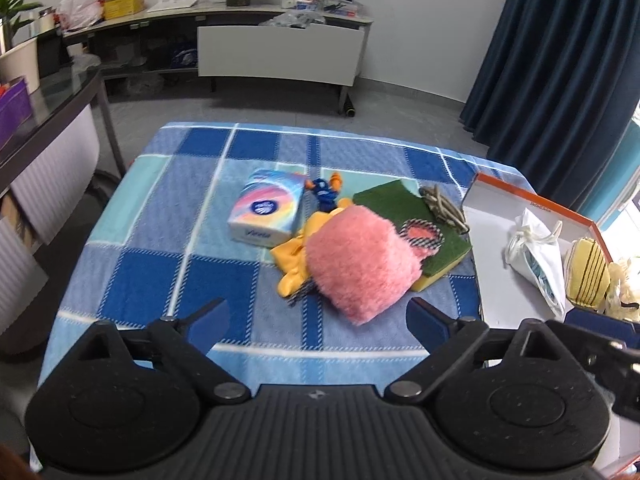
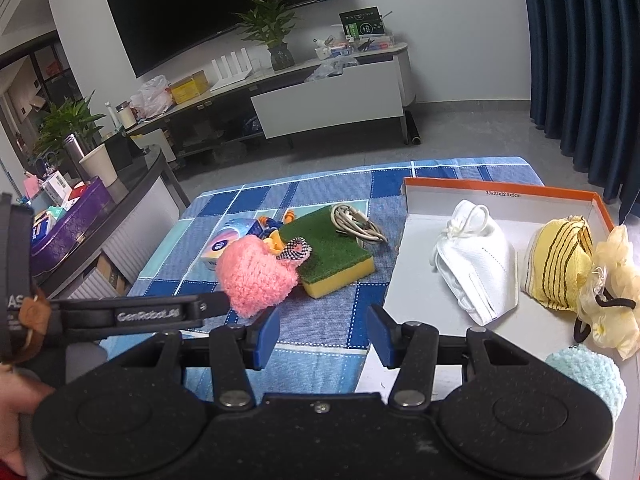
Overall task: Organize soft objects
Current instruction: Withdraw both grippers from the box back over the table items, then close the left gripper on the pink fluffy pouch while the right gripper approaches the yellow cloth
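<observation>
A fluffy pink item [image 1: 360, 264] lies on the blue checked cloth, over a yellow cloth piece [image 1: 294, 258] and against a green and yellow sponge [image 1: 420, 224]; it also shows in the right wrist view [image 2: 256, 276]. My left gripper [image 1: 318, 320] is open and empty, just short of the pink item. My right gripper [image 2: 324, 334] is open and empty above the cloth, at the left edge of the orange-rimmed box [image 2: 500, 194]. The box holds a white mask [image 2: 476, 264], a yellow striped item [image 2: 560, 264], a cream scrunchie [image 2: 612, 300] and a light blue fluffy item [image 2: 588, 380].
A tissue pack [image 1: 266, 208], a blue and orange toy [image 1: 326, 192] and a coiled cable [image 1: 444, 208] lie behind the pile. A checked bow [image 2: 296, 250] sits on the sponge. A dark side table [image 1: 60, 108] stands left; a TV cabinet [image 1: 280, 52] stands beyond.
</observation>
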`<state>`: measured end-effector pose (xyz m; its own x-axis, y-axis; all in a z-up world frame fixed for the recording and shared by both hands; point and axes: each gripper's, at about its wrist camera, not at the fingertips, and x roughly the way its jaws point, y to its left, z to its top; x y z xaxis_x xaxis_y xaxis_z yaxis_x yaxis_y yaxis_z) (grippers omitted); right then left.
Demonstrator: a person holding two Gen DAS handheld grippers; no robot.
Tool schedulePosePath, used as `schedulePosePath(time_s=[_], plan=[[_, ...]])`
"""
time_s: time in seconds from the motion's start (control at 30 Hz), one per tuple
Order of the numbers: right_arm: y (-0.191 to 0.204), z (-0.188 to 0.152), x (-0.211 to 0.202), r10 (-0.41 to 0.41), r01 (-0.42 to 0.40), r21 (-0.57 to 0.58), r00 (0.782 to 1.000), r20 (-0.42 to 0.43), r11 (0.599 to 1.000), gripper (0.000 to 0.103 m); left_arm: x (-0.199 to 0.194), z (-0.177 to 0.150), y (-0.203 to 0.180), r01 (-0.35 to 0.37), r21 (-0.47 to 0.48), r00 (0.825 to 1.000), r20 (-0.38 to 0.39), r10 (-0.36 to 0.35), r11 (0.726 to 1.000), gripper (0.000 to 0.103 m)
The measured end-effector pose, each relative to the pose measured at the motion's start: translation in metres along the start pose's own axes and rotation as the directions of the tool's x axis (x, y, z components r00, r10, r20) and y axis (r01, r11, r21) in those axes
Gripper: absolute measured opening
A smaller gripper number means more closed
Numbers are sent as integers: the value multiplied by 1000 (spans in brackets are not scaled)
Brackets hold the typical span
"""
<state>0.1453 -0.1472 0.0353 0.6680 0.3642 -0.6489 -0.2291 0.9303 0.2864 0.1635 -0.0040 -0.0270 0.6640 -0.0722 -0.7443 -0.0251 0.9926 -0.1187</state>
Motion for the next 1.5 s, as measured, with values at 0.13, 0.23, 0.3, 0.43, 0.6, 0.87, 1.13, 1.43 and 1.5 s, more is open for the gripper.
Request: schedulePosePath(time_s=[0.13,0.23,0.3,0.43,0.6,0.87,1.13,1.43,1.5], plan=[[-8,0,3,-7,7,14,1000,-3,1000,60,18,8,-14,-5,56,1000,-1,5,998,99],[-14,1,4,-13,13,24,1000,-4,1000,60,31,13,-21,-20,87,1000,-7,20,996,99],[-17,1,5,-18,18,33,1000,-4,999,60,39,14,-23,-20,104,1000,-13,22,994,98],[-20,1,7,-21,22,42,1000,-10,999,60,47,12,-26,14,152,1000,-28,-10,988,67],[-14,1,9,-16,17,35,1000,-18,999,60,28,8,-15,65,142,998,-4,-65,988,52],[8,3,21,20,-20,14,999,-40,1000,60,-26,-9,29,50,29,998,41,-52,998,51],[56,8,65,96,-99,-27,990,-100,995,60,-59,-22,79,-34,-84,997,61,39,996,51],[93,23,137,33,-40,-52,992,-125,998,60,-70,-27,108,-47,-144,995,81,59,988,52],[94,27,149,4,-8,-37,994,-113,999,64,-69,-28,111,-44,-153,995,79,57,987,52]])
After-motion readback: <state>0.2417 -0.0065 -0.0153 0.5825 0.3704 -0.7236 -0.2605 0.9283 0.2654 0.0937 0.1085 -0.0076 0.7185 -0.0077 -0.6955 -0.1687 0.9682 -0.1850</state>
